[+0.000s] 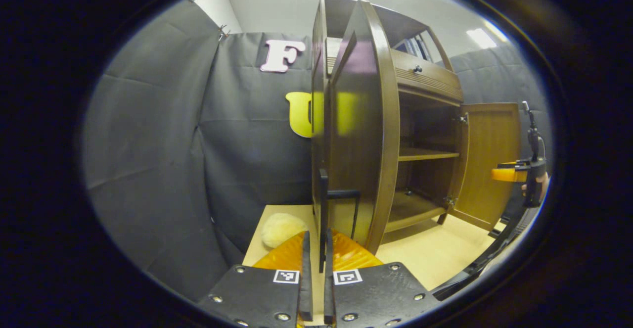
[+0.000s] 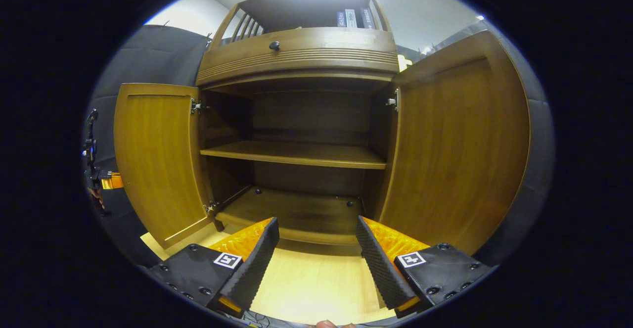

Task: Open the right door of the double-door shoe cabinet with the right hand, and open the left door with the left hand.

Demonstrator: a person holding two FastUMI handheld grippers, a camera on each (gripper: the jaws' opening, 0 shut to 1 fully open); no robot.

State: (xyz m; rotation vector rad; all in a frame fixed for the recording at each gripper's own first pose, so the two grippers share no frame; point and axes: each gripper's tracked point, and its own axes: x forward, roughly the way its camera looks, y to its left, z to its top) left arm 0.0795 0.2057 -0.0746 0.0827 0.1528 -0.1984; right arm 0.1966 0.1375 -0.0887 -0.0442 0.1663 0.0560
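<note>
1. Left gripper view: the left hand-held gripper (image 1: pixel 316 249) has its fingers drawn almost together on the dark handle (image 1: pixel 324 204) of the left door (image 1: pixel 358 135), which runs up between them just ahead.
2. That left door stands swung out, edge-on directly in front of this hand-held gripper, with the shoe cabinet (image 1: pixel 425 75) and its open inside ahead and to the right.
3. Farther right, the right door (image 1: pixel 489 160) is swung wide, and the other hand-held gripper (image 1: pixel 499 174) hangs beside it, apart from the door.
4. A pale fluffy thing (image 1: pixel 282 229) lies on the bench (image 1: pixel 430 254) just ahead-left of the fingers.
5. Right gripper view: the right hand-held gripper (image 2: pixel 316 249) is spread wide and holds nothing.
6. Straight ahead of it the shoe cabinet is open, a shelf (image 2: pixel 296 154) across its middle; the left door hangs open ahead-left and the right door ahead-right, near the right finger.
7. A drawer knob (image 2: pixel 274 45) sits above the opening.
</note>
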